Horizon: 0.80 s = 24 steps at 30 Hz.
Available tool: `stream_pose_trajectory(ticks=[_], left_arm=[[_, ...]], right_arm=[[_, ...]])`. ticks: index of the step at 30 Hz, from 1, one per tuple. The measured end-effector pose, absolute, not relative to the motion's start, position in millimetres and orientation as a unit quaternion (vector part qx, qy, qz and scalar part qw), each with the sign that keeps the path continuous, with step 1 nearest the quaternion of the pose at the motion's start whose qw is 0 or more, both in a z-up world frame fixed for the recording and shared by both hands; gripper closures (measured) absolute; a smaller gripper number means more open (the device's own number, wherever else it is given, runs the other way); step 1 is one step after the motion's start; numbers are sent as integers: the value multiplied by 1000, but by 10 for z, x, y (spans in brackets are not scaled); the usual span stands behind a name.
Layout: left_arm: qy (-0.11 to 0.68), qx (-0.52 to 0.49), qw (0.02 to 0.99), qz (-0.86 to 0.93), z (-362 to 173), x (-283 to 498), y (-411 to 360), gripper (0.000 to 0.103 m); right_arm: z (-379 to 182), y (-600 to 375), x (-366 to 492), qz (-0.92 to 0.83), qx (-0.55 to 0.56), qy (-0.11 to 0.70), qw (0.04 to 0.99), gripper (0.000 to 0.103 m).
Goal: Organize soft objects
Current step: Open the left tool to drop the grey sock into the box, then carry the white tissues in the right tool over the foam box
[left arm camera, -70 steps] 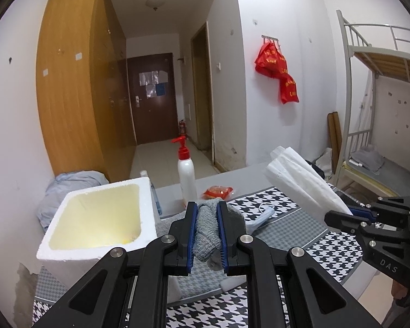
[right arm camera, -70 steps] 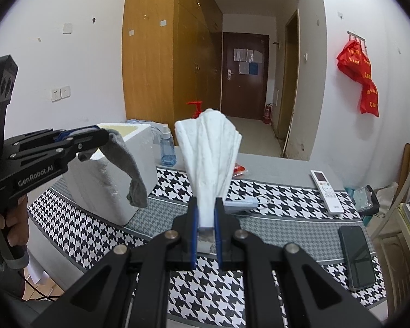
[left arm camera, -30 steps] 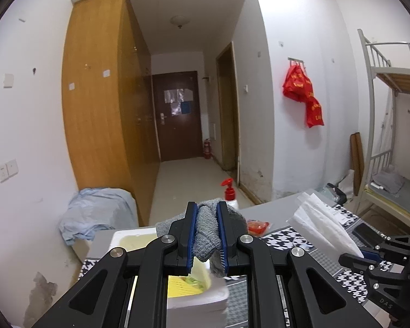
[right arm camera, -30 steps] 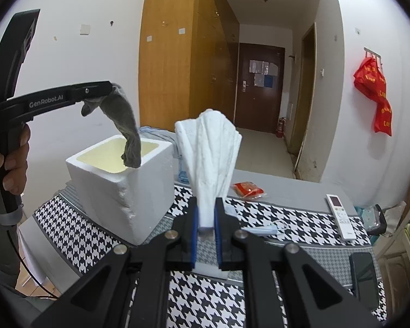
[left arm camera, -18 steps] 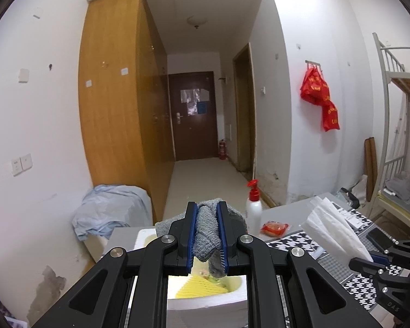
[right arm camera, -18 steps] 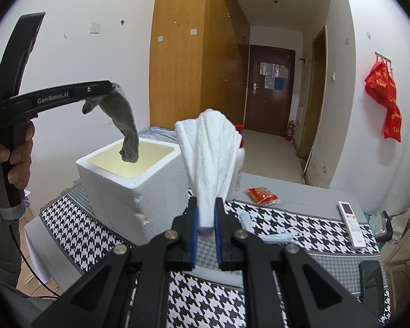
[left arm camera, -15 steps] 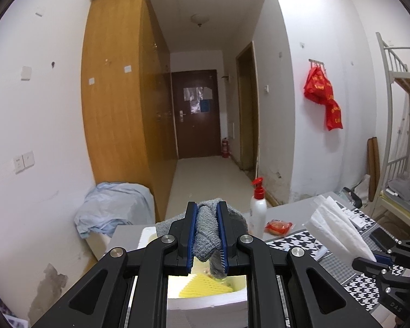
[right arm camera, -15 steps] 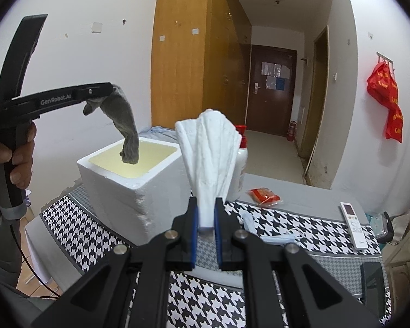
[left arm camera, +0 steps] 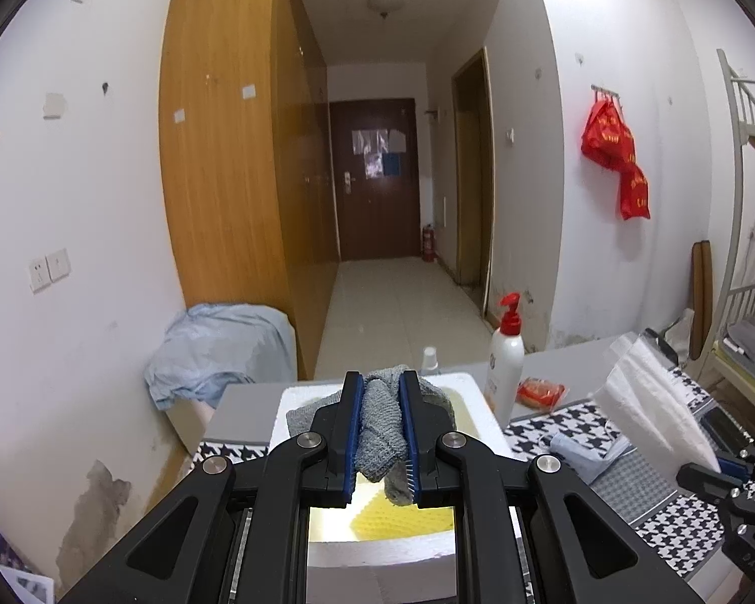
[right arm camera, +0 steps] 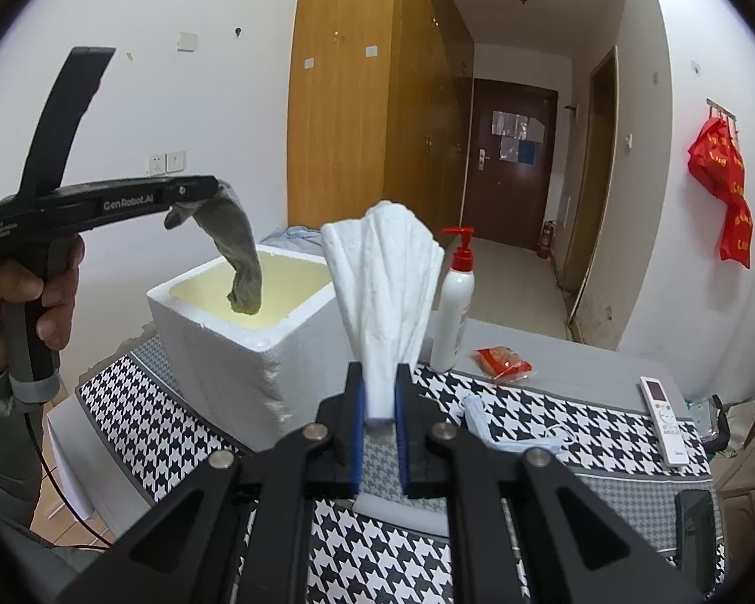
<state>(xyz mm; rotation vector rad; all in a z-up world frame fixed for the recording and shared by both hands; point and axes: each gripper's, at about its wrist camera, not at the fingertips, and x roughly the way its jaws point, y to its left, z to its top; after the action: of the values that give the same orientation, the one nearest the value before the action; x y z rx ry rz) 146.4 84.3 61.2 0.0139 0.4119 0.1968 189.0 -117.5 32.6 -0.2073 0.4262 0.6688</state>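
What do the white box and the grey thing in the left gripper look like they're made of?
White box: likely expanded polystyrene foam, matte, with crumbly, chipped corners. Grey sock, pinched in the left gripper: apparently soft knit fabric; its weave shows and it hangs limp.

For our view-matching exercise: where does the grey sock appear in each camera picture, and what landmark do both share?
Left wrist view: grey sock bottom centre, pinched in the left claw, above the foam box.
Right wrist view: grey sock left of centre, dangling over the box.
Shared landmark: red-capped pump bottle.
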Motion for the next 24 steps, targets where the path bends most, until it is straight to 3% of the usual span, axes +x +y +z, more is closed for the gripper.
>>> stream_pose_trajectory(ticks=[8, 11, 12, 13, 15, 17, 19, 21, 24], left_arm=[[239, 2, 967, 92, 447, 1656, 959, 87], [246, 1, 965, 89, 425, 1697, 981, 82], [248, -1, 965, 88, 420, 1702, 986, 67], [247, -1, 965, 90, 422, 1701, 996, 44], [232, 7, 968, 96, 434, 1654, 992, 29], [224, 16, 969, 105, 444, 1612, 982, 27], [220, 11, 970, 105, 448, 1578, 1008, 12], [208, 5, 972, 111, 468, 1511, 1045, 5], [194, 9, 974, 118, 507, 1444, 1076, 1]], right_arm=[[315, -1142, 1898, 317, -108, 211, 918, 90], [318, -1136, 1908, 314, -108, 212, 919, 90], [318, -1128, 1912, 314, -108, 212, 919, 90], [317, -1123, 1917, 314, -108, 213, 919, 90], [317, -1110, 1931, 313, -107, 214, 919, 90], [316, -1089, 1933, 314, -108, 214, 919, 90], [322, -1055, 1931, 317, -109, 213, 918, 90], [333, -1026, 1935, 320, -109, 212, 917, 90], [349, -978, 1933, 323, -110, 210, 916, 90]])
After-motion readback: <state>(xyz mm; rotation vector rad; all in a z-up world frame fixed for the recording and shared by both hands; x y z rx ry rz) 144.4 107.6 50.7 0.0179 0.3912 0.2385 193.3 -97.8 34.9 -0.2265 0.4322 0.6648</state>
